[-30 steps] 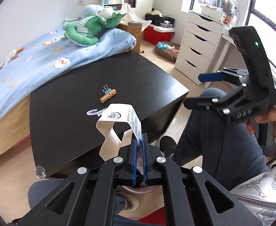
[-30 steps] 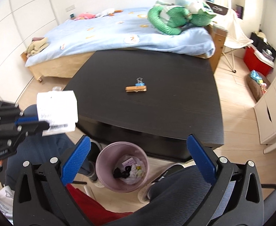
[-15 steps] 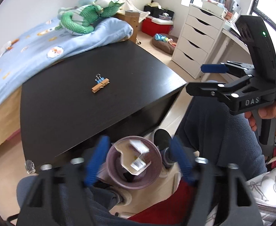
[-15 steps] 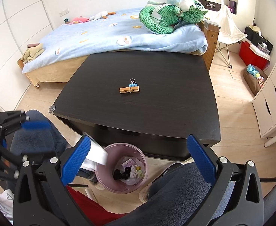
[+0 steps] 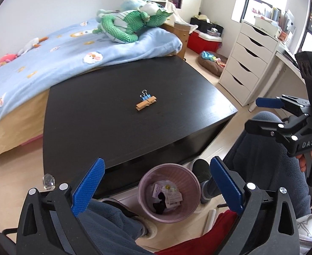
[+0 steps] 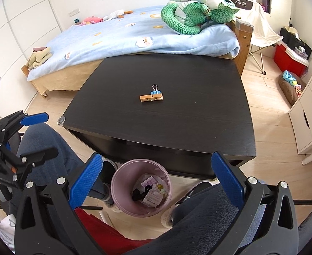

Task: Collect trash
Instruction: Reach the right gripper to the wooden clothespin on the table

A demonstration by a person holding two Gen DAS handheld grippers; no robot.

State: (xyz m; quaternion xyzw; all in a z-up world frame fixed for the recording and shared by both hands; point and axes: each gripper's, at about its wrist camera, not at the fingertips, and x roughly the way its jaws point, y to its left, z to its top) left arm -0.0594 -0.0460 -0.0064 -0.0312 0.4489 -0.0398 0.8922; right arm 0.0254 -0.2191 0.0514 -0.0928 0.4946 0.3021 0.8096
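Left wrist view: we see the left gripper (image 5: 153, 189) above the pink waste bin (image 5: 169, 193), its blue fingers (image 5: 87, 188) standing wide apart with nothing between them. A second ago these fingers were pinched on a folded paper tag held over the counter (image 5: 113, 116); the jaws have just been opening, and the tag now lies inside the bin among the other scraps (image 5: 168, 195). We judge this piece of trash as delivered. The right gripper (image 6: 157, 187) hangs over the same bin (image 6: 141, 188), fingers likewise spread and empty, much as it was a second ago.

What remains on the counter is a wooden clothespin (image 5: 146, 104) touching a small blue binder clip (image 5: 144, 96); whether these count as trash we cannot tell.

Limits of view: the bin's contents are small and jumbled, so we cannot separate the tag cleanly from neighbouring papers, and a dark item there stays unidentified. The person's legs and the gripper bodies hide the floor beside the bin, and the counter hides whatever lies beneath it.
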